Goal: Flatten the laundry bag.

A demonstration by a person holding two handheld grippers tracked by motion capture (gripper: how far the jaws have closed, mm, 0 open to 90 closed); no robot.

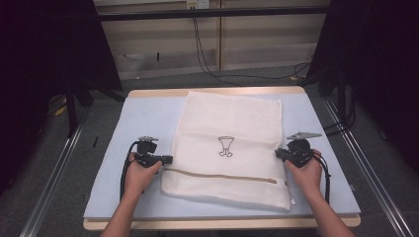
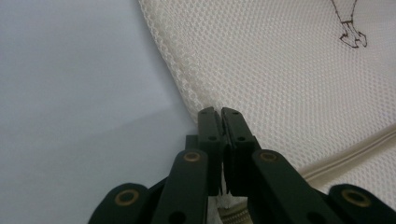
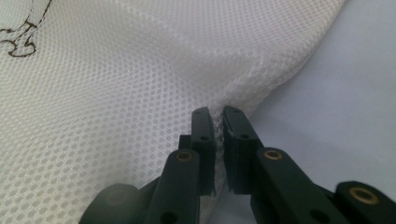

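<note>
Mesh fabric of a white laundry bag point(image 1: 232, 148) is pinched at both sides. The bag is laid flat on the desk point(image 1: 138, 118), across its middle and reaching toward the far edge, with a beige zipper point(image 1: 222, 176) running across the part nearest the near edge and a small dark line drawing point(image 1: 226, 146) printed near the centre. The left gripper point(image 1: 167, 159) is held at the bag's left edge, just above the zipper; in the left gripper view its jaws are seen clamped together on the hem point(image 2: 196, 100). The right gripper point(image 1: 278, 153) is held at the bag's right edge, and in the right gripper view a bunched fold of mesh point(image 3: 218, 126) is squeezed between its closed jaws. A pale blue mat point(image 1: 123, 197) is spread under the bag.
</note>
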